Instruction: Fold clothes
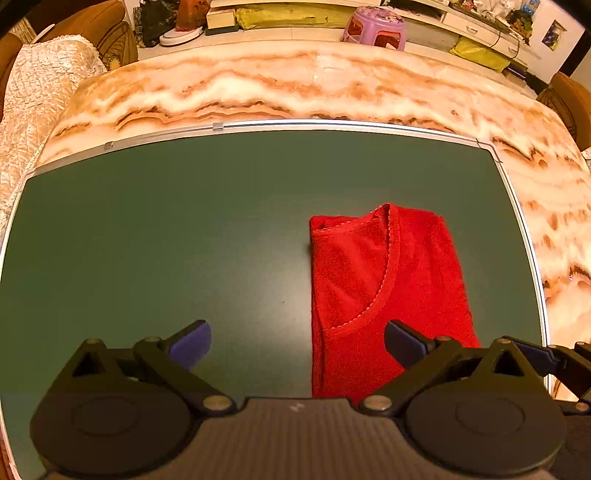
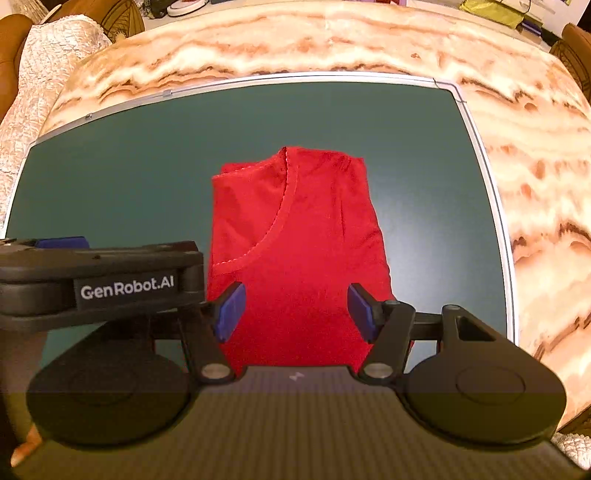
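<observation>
A red sleeveless top lies folded into a narrow upright rectangle on the dark green mat, its scalloped neckline on top. In the left wrist view my left gripper hovers open over the mat, its right finger above the top's lower left part, nothing between its blue pads. In the right wrist view the same red top lies straight ahead, and my right gripper stands open above its near end without holding it. The left gripper's body shows at the left of that view.
The green mat has a metal-edged frame and rests on a marble-patterned table. Beyond the table are a purple stool, a sofa with a lace cover, wooden chairs and a low white cabinet.
</observation>
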Motion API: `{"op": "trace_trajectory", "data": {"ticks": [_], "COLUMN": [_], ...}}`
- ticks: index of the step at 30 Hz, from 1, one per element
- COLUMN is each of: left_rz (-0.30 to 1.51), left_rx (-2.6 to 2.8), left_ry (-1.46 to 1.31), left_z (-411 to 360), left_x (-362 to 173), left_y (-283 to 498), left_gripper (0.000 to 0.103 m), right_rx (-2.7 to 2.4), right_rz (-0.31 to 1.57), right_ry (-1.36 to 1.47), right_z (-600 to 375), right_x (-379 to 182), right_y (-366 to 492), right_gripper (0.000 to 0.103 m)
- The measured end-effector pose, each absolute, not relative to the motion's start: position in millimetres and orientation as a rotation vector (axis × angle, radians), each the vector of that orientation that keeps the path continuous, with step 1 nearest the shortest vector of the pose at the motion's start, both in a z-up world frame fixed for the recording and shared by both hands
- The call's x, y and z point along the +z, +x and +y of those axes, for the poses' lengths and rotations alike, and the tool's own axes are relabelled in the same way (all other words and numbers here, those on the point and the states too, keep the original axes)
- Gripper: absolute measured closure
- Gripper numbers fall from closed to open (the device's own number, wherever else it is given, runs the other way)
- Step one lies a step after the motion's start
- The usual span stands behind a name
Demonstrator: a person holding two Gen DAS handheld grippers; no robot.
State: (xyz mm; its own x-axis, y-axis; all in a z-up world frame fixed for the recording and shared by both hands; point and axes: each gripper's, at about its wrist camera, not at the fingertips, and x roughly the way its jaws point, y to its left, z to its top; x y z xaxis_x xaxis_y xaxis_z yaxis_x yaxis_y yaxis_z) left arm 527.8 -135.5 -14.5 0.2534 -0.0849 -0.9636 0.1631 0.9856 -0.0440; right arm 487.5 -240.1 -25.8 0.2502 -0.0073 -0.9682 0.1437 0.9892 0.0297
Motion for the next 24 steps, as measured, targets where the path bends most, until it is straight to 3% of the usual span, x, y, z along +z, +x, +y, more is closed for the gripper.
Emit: {"op": "trace_trajectory", "data": {"ticks": [24], "left_rz": [1.332], "left_rx": [-0.146], "left_ry": [0.122], "left_z": [-131], "left_x": [-32], "left_y": [525], "left_gripper": [0.000], "right_rx": [-0.078], "right_rz": [1.356], "right_ry": [0.073], "right_z": [-236], "right_x": [-34], "right_y": [487], "right_gripper": [0.034]}}
